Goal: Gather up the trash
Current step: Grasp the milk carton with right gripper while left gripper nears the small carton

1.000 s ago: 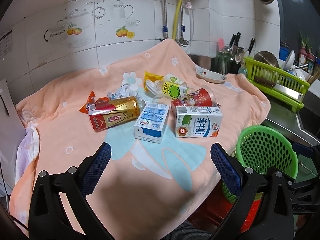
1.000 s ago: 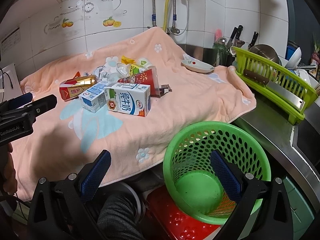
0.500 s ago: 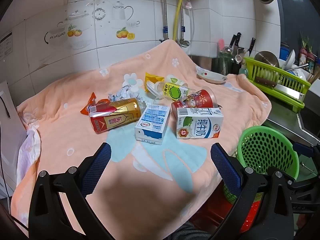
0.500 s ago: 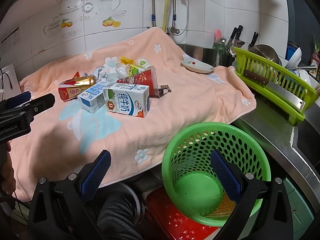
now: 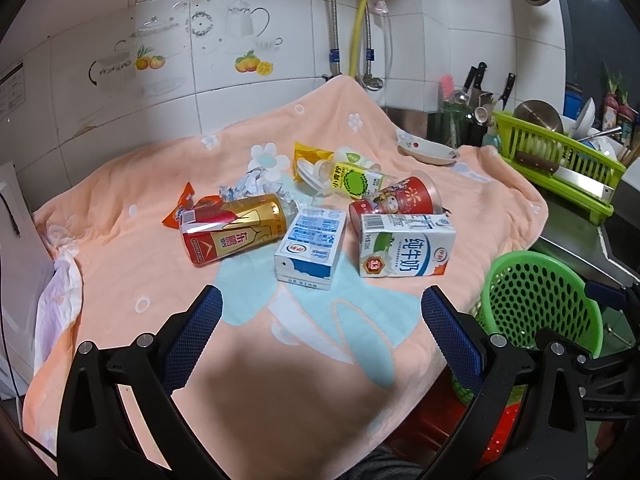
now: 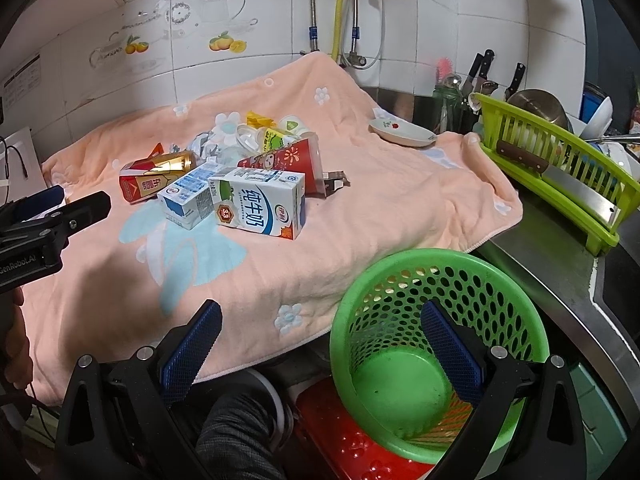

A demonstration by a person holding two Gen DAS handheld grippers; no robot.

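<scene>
Left gripper (image 5: 320, 316) jaws apart, empty, over towel (image 5: 280, 344). Right gripper (image 6: 320, 330) jaws apart, empty, basket (image 6: 400, 280) at 3 o'clock. Trash clustered mid-bench: can (image 5: 236, 228), cartons (image 5: 404, 248), cup (image 5: 400, 200), 12 o'clock of left gripper.

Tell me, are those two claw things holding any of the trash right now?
No, nothing is held. The left gripper and the right gripper are both open and empty; the milk carton lies untouched on the towel.

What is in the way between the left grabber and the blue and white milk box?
Nothing visible. The open left gripper faces the blue and white milk carton across bare peach flowered towel. The gold and red can lies to its left, the green and white milk carton to its right.
</scene>
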